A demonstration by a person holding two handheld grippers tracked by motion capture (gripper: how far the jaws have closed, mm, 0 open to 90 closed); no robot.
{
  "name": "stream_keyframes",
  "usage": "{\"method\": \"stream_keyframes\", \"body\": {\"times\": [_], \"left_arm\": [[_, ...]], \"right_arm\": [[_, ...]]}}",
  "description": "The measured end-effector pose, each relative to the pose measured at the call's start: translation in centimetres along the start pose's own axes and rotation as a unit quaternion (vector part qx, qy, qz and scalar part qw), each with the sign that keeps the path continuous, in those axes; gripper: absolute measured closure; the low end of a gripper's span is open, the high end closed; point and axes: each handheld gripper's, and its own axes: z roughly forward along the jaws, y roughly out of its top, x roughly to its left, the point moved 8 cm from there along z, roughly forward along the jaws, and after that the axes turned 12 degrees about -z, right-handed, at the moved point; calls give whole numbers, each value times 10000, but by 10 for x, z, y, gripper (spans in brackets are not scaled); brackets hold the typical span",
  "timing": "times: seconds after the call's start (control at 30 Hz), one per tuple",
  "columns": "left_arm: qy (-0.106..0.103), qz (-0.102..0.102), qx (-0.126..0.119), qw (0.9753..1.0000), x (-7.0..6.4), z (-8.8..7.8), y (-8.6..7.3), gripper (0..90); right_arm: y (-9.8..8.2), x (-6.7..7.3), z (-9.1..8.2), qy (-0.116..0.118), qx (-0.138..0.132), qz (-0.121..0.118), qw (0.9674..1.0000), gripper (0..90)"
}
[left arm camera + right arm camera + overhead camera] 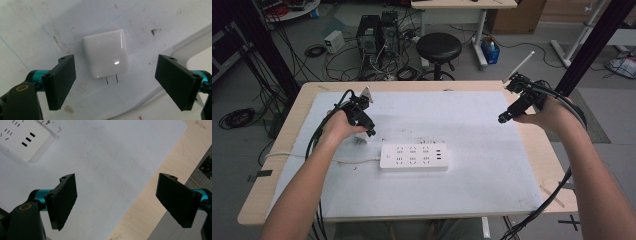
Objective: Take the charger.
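Charger (106,53) lies flat on the white mat (492,180), toward the mat's left edge and just left of the power strip (414,156), with its two prongs (111,79) level and pointing back toward the left gripper's camera. Lying on its broad face, it presents its two narrow sides to a grasp from above. The left gripper (364,127) is directly above it; in the left gripper view the charger sits between the two black jaws, which stand spread with clear mat on both sides of the body, so nothing is grasped yet. This straddling position appears chosen so that closing would clamp the narrow sides and leave the prongs free for insertion. The power strip lies near the mat's centre, sockets up, its cord (354,161) running toward the left edge. The right gripper (512,111) is held above the mat's right edge, jaws released and empty, well apart from the strip, probably parked clear or ready to steady it.
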Motion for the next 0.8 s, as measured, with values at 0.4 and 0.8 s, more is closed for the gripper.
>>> {"method": "stream_keyframes", "body": {"times": [0.4, 0.8], "left_arm": [[198, -180, 203, 9994, 4, 24, 1, 226], [394, -108, 377, 9985, 6, 35, 0, 369]], "right_arm": [[-5, -2, 2, 13, -24, 12, 10000, 168], [-7, -4, 5, 14, -40, 30, 10000, 168]]}}
